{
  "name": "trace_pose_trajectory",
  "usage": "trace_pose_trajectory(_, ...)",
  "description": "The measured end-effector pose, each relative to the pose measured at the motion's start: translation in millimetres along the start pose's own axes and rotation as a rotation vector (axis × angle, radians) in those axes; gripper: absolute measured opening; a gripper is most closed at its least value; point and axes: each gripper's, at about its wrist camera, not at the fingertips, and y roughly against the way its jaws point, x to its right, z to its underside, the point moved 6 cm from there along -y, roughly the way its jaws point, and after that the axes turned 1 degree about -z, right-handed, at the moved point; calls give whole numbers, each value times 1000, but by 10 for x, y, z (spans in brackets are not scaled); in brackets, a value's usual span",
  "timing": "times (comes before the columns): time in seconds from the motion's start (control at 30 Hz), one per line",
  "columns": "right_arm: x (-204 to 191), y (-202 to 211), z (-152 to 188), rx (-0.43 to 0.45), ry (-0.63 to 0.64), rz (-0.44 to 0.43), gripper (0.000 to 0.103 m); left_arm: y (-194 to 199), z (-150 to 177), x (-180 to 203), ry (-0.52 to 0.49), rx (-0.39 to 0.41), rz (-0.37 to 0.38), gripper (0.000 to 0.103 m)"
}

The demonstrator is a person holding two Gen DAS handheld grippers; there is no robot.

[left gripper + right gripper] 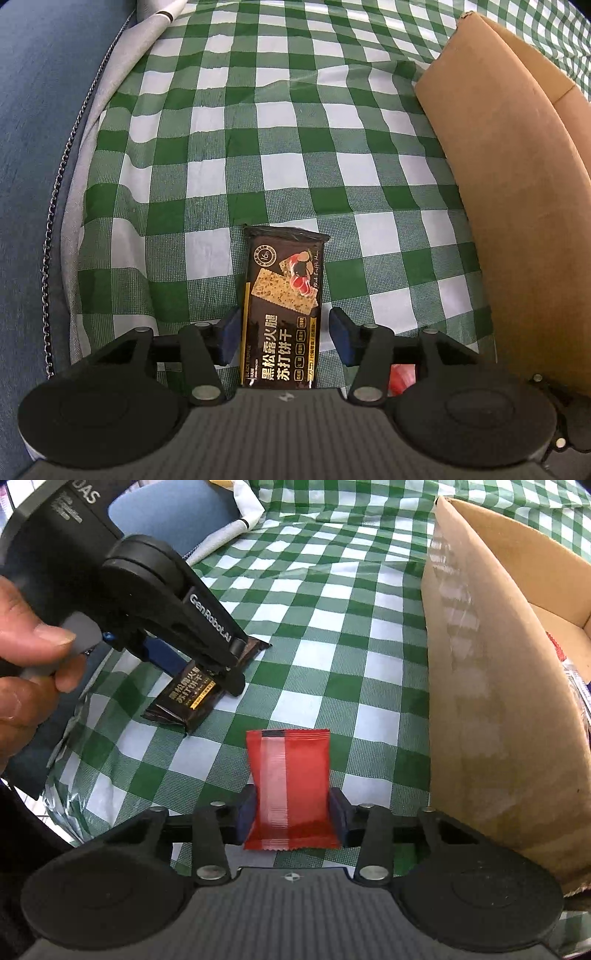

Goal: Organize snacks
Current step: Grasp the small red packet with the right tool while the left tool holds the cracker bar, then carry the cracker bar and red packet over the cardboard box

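Two snack packets lie on the bench, one under each tool, on a green-and-white checked cloth (280,122).

From the left wrist camera, a black cracker packet (282,302) lies flat on the cloth at 6 o'clock, its long side pointing away from the camera. The left gripper (284,326) straddles its near half with the fingers at a middling width. The left pad sits right at the packet's edge, while a strip of cloth shows between the right pad and the packet, so nothing is clamped. A cardboard box (517,192) stands on the cloth at 3 o'clock, well apart from the packet. A sliver of red wrapper peeks out at 5 o'clock behind the finger linkage. At 9 o'clock, a grey fabric edge with a thin chain (55,206) runs along the cloth.

From the right wrist camera, a red packet (290,782) lies on the cloth at 6 o'clock. The right gripper (291,806) has its blue pads against both side edges of the red packet, holding it. The cardboard box is close by at 3 o'clock, its top open, with some wrappers just visible inside at the far right edge. At 10 o'clock the left gripper points steeply down over the black cracker packet, fingers on either side of it. A person's hand (26,664) grips that tool's handle at 9 o'clock.
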Motion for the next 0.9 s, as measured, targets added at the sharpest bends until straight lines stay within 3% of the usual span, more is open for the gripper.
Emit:
trace_pose_trajectory(0.07,0,26,-9,11,7,10,43,-3,-4,7,-7,3,-12,43)
trace_pose_trajectory(0.1,-1,50,-21,23,11,14,43,1,-6,6,-10,6,-14,43)
trace_pose_trajectory(0.6,39,36,-10,18,0,21,44,63,-63,-37,19,50,-24,43)
trace_pose_trajectory(0.9,11,268,-152,136,-3,20,43,262,-153,-33,66,151,21,42)
